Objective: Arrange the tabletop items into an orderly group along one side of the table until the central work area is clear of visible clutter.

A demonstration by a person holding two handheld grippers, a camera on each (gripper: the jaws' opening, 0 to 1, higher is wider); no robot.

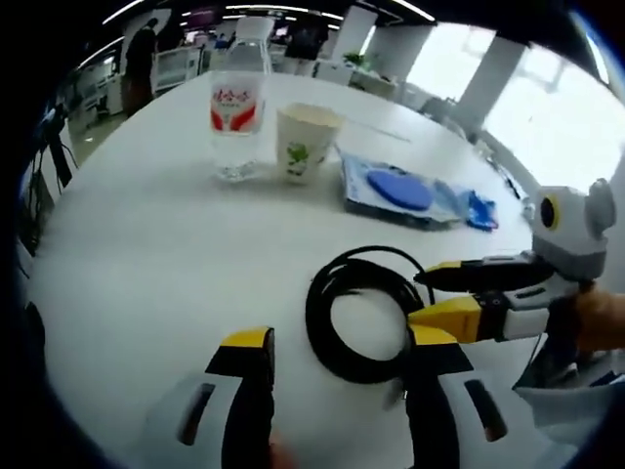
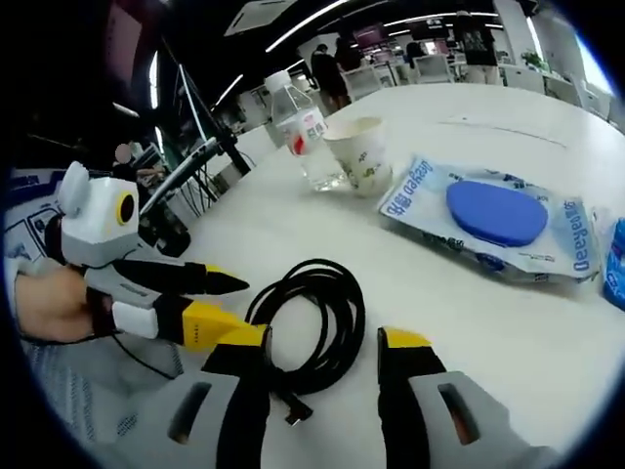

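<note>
Black coiled cable (image 1: 359, 313) lies flat just beyond both open, empty grippers, left gripper (image 1: 337, 376) and right gripper (image 2: 322, 366), on the counter (image 1: 146, 254).

The left gripper (image 1: 337, 366) points forward with its yellow-tipped jaws spread wide apart and nothing between them. The right gripper (image 2: 322, 357) likewise holds its jaws parted and empty. The two meet at an angle, tips close together. A hand (image 2: 49, 303) grips the left gripper's body.
</note>
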